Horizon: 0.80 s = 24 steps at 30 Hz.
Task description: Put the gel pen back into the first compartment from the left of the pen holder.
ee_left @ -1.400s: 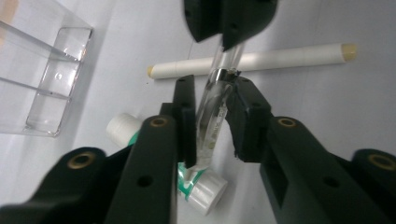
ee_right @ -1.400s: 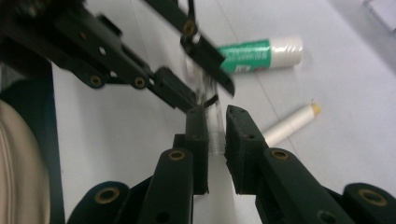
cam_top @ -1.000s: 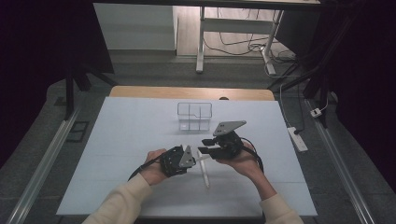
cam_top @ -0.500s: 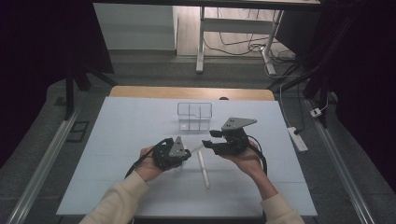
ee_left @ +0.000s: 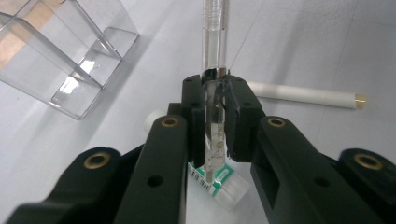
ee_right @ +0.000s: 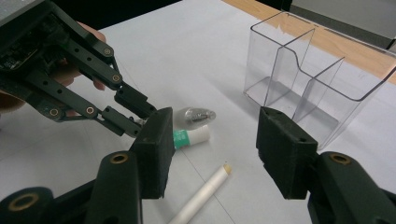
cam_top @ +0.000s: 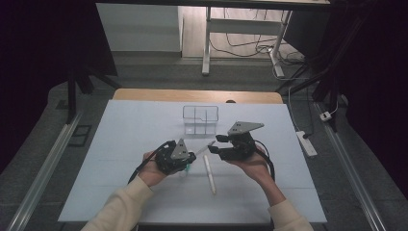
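My left gripper [cam_top: 191, 155] is shut on a clear pen [ee_left: 214, 56], which sticks out past its jaws towards my right gripper [cam_top: 215, 144]. In the right gripper view the pen's rounded clear end [ee_right: 197, 114] lies just beyond my right gripper [ee_right: 214, 136]. Its jaws have just been opening and stand apart, with nothing between the pads. A white stick [cam_top: 209, 174] lies on the table under both hands. A green-labelled tube [ee_right: 189, 136] lies beneath the left gripper's jaws.
A clear divided organizer [cam_top: 200, 119] stands on the white table top [cam_top: 120, 144] just beyond the grippers. The table's wooden far edge [cam_top: 159, 95] is behind it. A power strip [cam_top: 306, 143] lies on the floor to the right.
My right gripper's jaws have spread wider. My left hand has rolled its gripper and shifted a little right, and the pen now points at the right gripper. The white stick has stayed put.
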Motion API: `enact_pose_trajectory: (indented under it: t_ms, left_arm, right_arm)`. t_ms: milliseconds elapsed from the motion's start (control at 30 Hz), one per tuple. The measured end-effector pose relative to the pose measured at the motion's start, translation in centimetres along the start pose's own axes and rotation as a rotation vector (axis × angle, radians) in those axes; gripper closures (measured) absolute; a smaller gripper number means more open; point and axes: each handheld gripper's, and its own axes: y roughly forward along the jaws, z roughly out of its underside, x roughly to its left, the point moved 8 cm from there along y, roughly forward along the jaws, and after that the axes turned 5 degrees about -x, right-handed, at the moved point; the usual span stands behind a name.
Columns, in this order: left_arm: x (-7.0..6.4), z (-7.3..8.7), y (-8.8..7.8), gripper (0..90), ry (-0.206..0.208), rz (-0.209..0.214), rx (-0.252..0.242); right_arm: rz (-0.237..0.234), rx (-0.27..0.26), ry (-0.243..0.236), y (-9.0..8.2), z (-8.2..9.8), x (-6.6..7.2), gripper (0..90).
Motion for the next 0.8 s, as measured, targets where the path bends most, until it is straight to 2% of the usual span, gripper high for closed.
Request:
enact_pose_trajectory:
  t_ms: [267,800]
  left_arm:
    - [0.22,-0.1,-0.2,79.4,-0.012,-0.009,-0.016]
    - [-0.09,-0.24,-0.03,79.3,0.006,-0.01,-0.017]
  right_arm:
    - [-0.003,0.015,0.009,0.15,0.19,0.04,45.3]
    - [-0.009,0.019,0.013,0.65,0.34,0.38,45.3]
